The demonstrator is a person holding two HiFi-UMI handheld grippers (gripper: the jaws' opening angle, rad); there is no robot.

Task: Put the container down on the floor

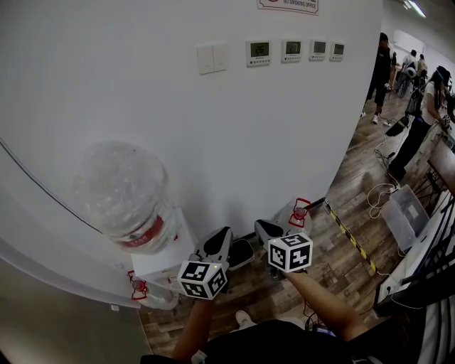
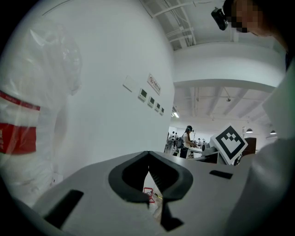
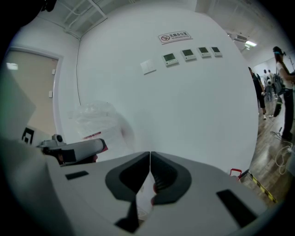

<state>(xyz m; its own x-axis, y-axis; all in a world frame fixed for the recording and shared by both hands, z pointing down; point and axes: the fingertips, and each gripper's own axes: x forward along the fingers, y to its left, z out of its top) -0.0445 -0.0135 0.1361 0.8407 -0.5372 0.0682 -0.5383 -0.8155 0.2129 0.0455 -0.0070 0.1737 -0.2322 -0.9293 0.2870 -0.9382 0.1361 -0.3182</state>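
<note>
Fingers of left gripper [image 2: 148,159] and right gripper [image 3: 150,156] were pressed together, empty. Clear red-labelled jug [image 1: 124,190] stood upturned on dispenser [image 1: 169,260].

Wall sign [image 1: 288,4] with "NO SMOKING OFFICE" along its bottom edge; thermostat displays [image 1: 259,50] too small to read.
</note>
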